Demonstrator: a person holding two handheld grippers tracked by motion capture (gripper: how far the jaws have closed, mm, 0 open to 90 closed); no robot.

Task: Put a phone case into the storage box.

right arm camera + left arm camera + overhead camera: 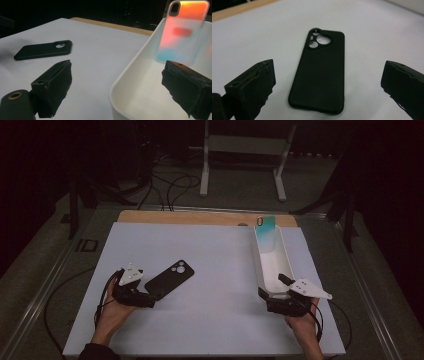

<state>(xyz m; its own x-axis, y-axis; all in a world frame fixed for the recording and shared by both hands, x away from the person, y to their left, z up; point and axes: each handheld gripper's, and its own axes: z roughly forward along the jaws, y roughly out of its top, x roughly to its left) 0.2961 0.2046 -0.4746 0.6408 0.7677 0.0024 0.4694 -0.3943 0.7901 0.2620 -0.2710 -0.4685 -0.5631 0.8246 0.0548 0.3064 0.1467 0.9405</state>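
A long white plastic tray (266,270) holds a leaning orange-teal phone case (265,232); right tool (120,87) straddles its rim, left tool (327,82) flanks a black phone case (319,72), both wide open, empty.

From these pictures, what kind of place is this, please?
Probably a lab or recording studio, not a home: a white table in a dark room, loose cables on the floor behind, and a person holding a gripper in each hand.

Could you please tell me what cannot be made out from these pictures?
- Underside of the matte black phone case, left gripper view: it lies face down.
- Foot of the orange-to-teal gradient phone case, right gripper view: behind the right tongs.
- Floor of the long white plastic tray, high view: too small.
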